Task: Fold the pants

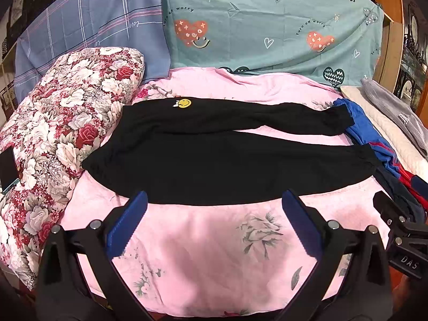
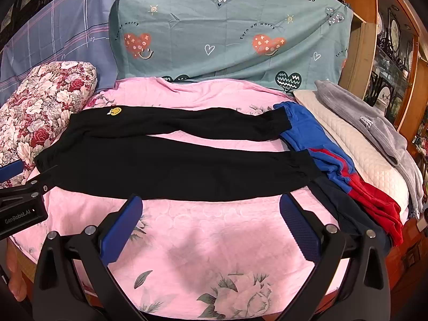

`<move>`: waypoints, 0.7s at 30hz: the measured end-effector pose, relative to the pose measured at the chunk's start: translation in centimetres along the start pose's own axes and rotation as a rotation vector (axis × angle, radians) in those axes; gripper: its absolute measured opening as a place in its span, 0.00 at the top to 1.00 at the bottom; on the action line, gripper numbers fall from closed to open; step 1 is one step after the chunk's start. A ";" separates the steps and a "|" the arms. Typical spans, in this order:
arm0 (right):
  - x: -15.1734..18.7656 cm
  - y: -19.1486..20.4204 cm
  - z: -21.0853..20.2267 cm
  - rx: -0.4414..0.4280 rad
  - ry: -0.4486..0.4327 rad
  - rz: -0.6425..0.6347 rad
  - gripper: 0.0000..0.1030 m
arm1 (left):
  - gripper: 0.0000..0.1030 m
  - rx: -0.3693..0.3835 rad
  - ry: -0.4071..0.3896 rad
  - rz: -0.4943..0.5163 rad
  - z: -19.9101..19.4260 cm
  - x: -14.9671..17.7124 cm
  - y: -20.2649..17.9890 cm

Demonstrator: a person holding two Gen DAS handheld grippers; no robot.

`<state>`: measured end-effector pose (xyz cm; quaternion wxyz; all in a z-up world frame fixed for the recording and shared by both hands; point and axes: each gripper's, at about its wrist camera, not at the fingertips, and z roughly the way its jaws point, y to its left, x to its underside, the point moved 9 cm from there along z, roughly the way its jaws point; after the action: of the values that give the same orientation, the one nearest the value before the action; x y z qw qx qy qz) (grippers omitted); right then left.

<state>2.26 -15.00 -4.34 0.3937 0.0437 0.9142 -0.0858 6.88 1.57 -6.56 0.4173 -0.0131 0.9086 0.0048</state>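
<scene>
Here, a pair of black cotton jogger pants (image 1: 214, 157) lay flat across the middle of the pink floral bedspread (image 1: 214, 254), untouched and unfolded. The waistband sat toward the bed's left edge, touching the rolled red-and-white floral quilt (image 1: 58, 139), while both cuffs pointed toward the right edge. A small yellow smiley patch (image 1: 184, 103) showed near the waist on the far leg. The two legs lay apart, a strip of pink showing between them.

You held your left gripper (image 1: 214, 227) above the bed's near edge, its blue-padded fingers (image 1: 128, 224) spread wide with nothing between them, tips just short of the near leg's hem line. Your right gripper (image 2: 211, 227) hung likewise over the near edge, its blue pads (image 2: 299, 230) parted and empty. The two tools sat side by side, each visible at the margin of the other's view.

At the cuffs, a crumpled blue, red and navy garment (image 2: 331, 165) rested on the bedspread, touching the pants' ends. Beyond it, along the right edge, a cream quilted pad (image 2: 355, 149) carried a grey fleece garment (image 2: 379, 133). Against the far edge stood a teal sheet printed with hearts (image 2: 227, 26) and, to its left, a blue plaid pillowcase (image 1: 88, 26).
</scene>
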 end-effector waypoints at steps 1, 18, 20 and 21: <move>0.0 0.0 0.0 0.000 0.000 0.000 0.01 | 0.02 0.000 0.000 -0.001 0.0 0.0 0.0; 0.0 0.0 0.0 -0.003 -0.005 0.003 0.01 | 0.02 -0.008 -0.001 -0.001 0.0 0.0 0.3; 0.0 0.0 -0.1 -0.003 -0.006 0.003 0.01 | 0.02 -0.007 -0.001 -0.001 0.0 0.0 0.2; -0.1 0.0 -0.1 -0.003 -0.005 0.004 0.01 | 0.02 -0.007 -0.001 -0.001 0.0 0.0 0.2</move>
<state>2.26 -14.97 -4.26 0.3964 0.0446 0.9132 -0.0838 6.86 1.82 -6.58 0.4178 -0.0148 0.9084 0.0077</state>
